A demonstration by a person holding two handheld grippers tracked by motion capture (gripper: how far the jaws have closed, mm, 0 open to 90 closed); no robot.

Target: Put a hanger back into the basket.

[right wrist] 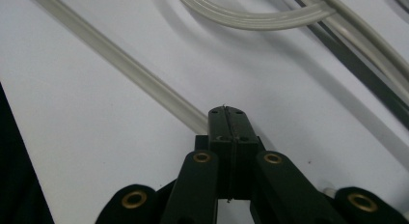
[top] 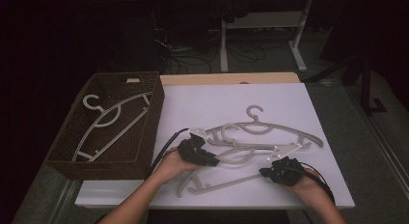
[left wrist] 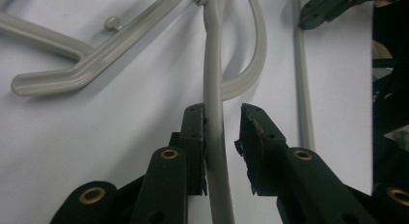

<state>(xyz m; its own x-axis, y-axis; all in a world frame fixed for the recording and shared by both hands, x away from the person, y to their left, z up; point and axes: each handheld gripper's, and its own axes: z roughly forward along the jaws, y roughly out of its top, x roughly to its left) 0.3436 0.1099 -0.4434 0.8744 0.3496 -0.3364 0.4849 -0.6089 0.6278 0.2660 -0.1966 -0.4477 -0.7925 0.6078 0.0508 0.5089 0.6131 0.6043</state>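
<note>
Several grey plastic hangers (top: 270, 128) lie overlapped on the white table (top: 202, 103). My left gripper (top: 212, 161) reaches into them from the left. In the left gripper view its jaws (left wrist: 224, 113) straddle one hanger's thin arm (left wrist: 212, 64); the left pad touches the arm and the right pad stands off with a gap. My right gripper (top: 264, 173) rests at the right end of the nearest hanger (top: 217, 184). Its jaws (right wrist: 226, 110) are pressed together, and that hanger's straight bar (right wrist: 120, 62) runs in under their tips.
A dark wicker basket (top: 155, 127) stands at the table's left edge with one hanger (top: 120, 132) lying inside. Beyond the table's wooden back edge (top: 231, 78) are desk legs and cables on a dark floor.
</note>
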